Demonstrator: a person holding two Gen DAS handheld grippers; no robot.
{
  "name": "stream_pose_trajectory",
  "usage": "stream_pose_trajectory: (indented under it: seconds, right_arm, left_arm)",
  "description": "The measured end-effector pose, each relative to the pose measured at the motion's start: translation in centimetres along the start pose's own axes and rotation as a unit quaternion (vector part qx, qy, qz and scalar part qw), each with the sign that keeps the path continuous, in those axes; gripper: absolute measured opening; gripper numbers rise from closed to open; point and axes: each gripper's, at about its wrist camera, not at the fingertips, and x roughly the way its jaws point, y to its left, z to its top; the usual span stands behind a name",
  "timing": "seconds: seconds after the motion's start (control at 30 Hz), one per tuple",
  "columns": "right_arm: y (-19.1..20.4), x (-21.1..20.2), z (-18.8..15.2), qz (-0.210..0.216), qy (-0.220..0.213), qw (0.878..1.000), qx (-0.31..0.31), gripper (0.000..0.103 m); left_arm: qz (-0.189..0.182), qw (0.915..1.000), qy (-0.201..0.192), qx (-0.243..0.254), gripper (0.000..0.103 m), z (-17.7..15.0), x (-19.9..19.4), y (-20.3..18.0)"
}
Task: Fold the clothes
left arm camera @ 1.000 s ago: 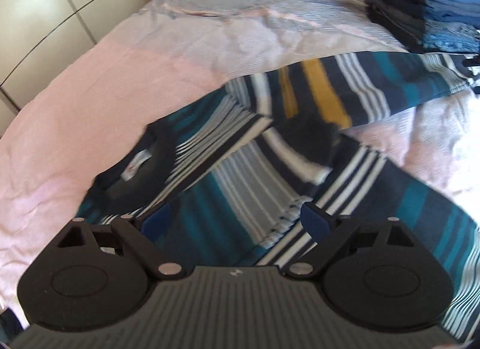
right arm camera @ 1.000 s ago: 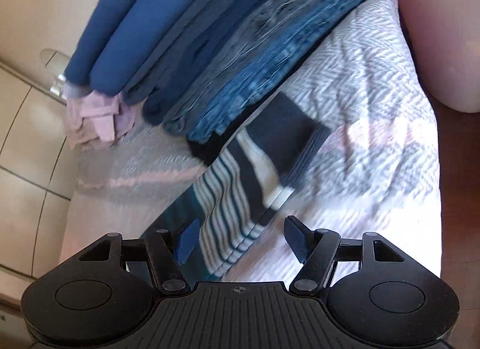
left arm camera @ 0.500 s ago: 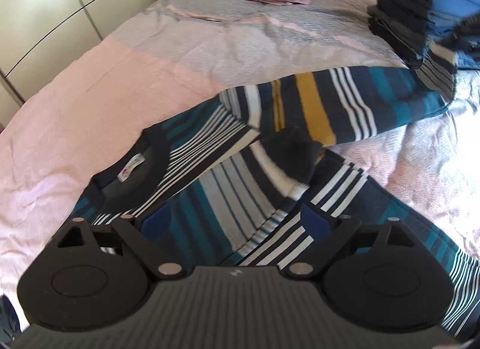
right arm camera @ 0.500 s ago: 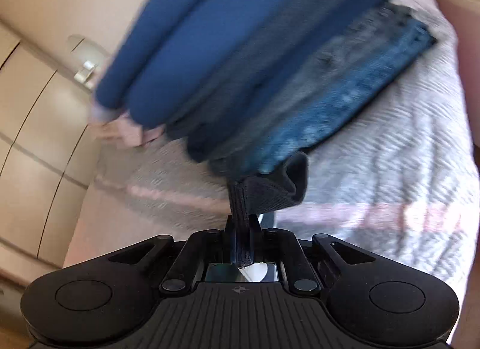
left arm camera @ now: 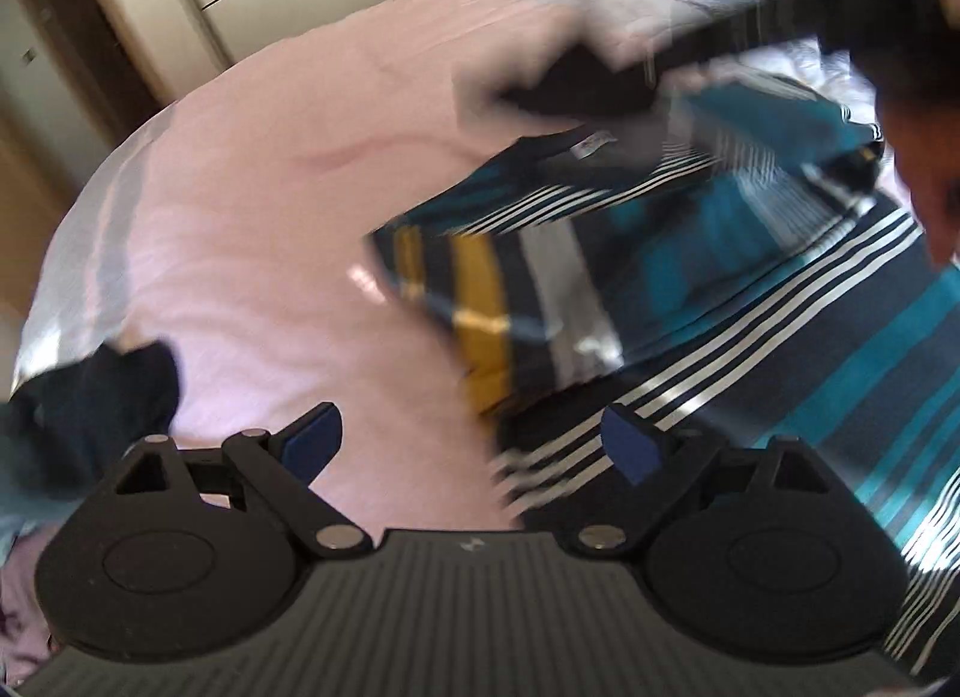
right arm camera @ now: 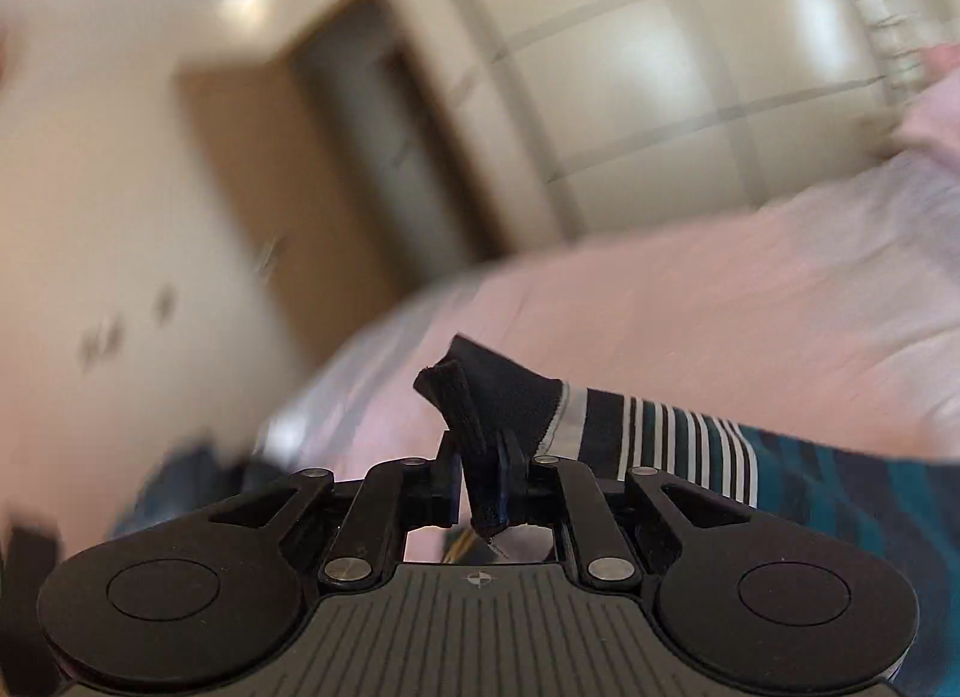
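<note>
The right claw (right arm camera: 480, 481), which was apart a second ago, now clamps the sweater (left arm camera: 750, 289) cuff though its jaws are opening, and carries the sleeve across the sweater on the bed (left arm camera: 270, 187); the left claw (left arm camera: 474, 445) stays apart.

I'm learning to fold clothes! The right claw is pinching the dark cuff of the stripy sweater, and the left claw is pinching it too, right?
Not quite. The right claw does pinch the dark cuff of the stripy sweater, but its jaws are opening. The left wrist view shows the left claw open, holding nothing.
</note>
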Motion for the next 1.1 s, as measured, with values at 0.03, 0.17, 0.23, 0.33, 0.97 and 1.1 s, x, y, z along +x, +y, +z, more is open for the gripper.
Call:
stream_pose_trajectory:
  seconds: [0.03, 0.17, 0.23, 0.33, 0.97, 1.1]
  right_arm:
    - [1.2, 2.4, -1.4, 0.002, 0.036, 0.999, -0.005, 0.037]
    - [2.5, 3.9, -4.8, 0.002, 0.078, 0.997, 0.015, 0.055]
    - [0.8, 2.7, -5.1, -0.021, 0.092, 0.995, 0.037, 0.058]
    - [-1.5, 0.6, -5.5, -0.076, 0.112, 0.989, 0.063, 0.059]
    - [-22.4, -15.4, -6.3, -0.235, 0.046, 0.931, 0.275, 0.061]
    - [-26.2, -15.8, -7.0, -0.183, 0.048, 0.932, 0.31, 0.06]
  left_arm:
    - [0.004, 1.0, 0.003, -0.008, 0.092, -0.8, 0.0, 1.1]
    - [-0.006, 0.9994, 0.013, -0.032, 0.092, -2.6, 1.6, 3.9]
    - [-0.03, 0.9987, 0.008, -0.041, 0.092, -2.1, 2.8, 4.4]
    - [-0.071, 0.9967, 0.001, -0.039, 0.092, -0.6, 5.4, 4.6]
    - [-0.273, 0.9527, -0.048, 0.126, 0.091, 19.9, 15.7, -8.3]
    - [-0.33, 0.9249, -0.033, 0.187, 0.09, 26.1, 18.5, -15.1]
